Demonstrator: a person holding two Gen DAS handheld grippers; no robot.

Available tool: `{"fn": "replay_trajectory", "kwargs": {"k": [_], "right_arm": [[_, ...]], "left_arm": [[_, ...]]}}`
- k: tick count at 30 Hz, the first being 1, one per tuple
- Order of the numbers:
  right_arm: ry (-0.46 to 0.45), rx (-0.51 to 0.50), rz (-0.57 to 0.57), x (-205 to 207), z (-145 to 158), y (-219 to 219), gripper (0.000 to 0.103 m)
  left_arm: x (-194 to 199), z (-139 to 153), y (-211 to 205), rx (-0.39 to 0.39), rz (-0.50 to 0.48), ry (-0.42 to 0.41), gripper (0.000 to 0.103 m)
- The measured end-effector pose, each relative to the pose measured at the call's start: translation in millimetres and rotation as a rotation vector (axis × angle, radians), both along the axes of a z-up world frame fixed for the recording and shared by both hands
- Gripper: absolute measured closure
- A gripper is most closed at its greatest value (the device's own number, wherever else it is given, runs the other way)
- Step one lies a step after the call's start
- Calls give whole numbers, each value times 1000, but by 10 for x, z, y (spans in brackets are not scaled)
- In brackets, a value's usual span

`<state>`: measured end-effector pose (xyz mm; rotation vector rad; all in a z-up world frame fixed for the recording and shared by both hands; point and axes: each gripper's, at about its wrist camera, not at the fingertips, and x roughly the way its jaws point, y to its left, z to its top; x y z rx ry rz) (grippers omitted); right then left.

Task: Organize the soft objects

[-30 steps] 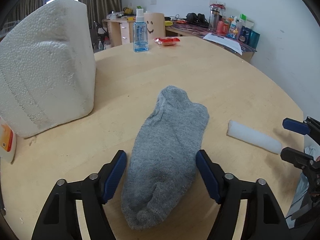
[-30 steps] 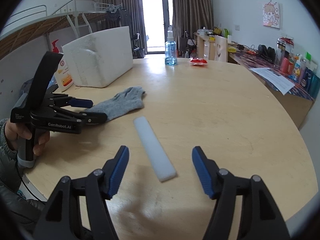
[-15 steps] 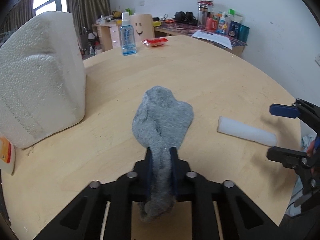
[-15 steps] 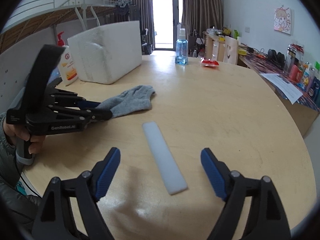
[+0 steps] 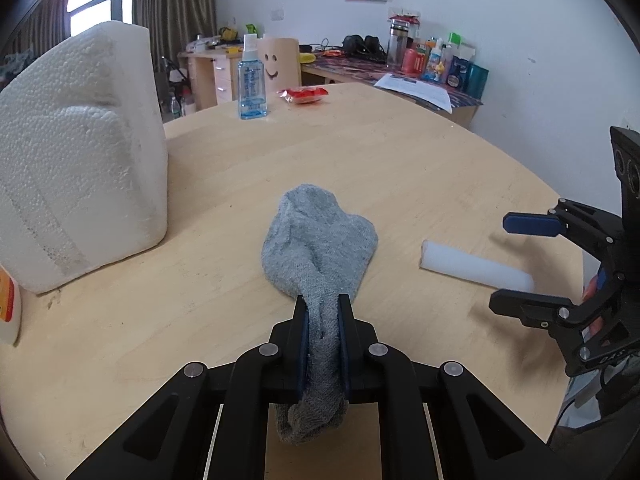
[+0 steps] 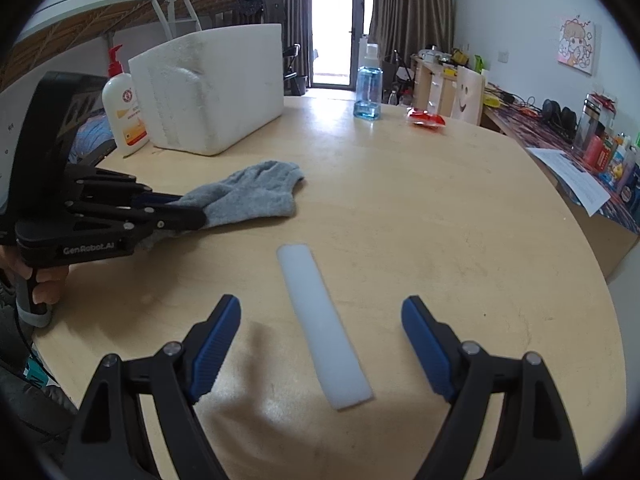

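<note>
The grey sock [image 5: 320, 248] lies on the worktop [image 5: 400, 168], its near end clenched in the left gripper [image 5: 323, 320], whose jaws have just closed. At its three o'clock lies a white foam strip [image 6: 320, 320], between the released right gripper [image 6: 320, 336] jaws, untouched.

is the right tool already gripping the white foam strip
No, the right tool stands open, its blue pads apart on either side of the white foam strip lying flat on the table.
</note>
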<state>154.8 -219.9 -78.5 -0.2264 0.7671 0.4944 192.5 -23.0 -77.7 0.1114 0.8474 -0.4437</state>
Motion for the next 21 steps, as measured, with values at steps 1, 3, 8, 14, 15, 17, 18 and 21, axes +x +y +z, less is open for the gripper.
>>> {"fn": "replay_trajectory", "kwargs": {"k": [1,3,8,14,15,17,18,21], "right_arm": [[2,1,2,14,-1,9,17],[12,-2,-6,49,-15,17,17],[23,-2,-16,99,-48,6,17],[32,-7,-22,111,-77,5,19],[37,-6,-16,113,-79,7,22],[61,-17,-7,129,-109,20,27],[76,-27,-8,137,-137,26,27],[74,-41,-12,115,-129,28,33]], "left_arm": [[-3,2,-1,-1,1,-2,90],[-11,11,5,-4,-1,-4,90],[-31,31,20,-16,-4,-11,90],[-90,62,49,-22,-3,-28,90],[-97,70,54,-24,-2,-31,90],[-119,87,62,-31,-2,-38,90],[-124,88,62,-33,-3,-38,90],[-139,93,72,-34,-2,-42,90]]}}
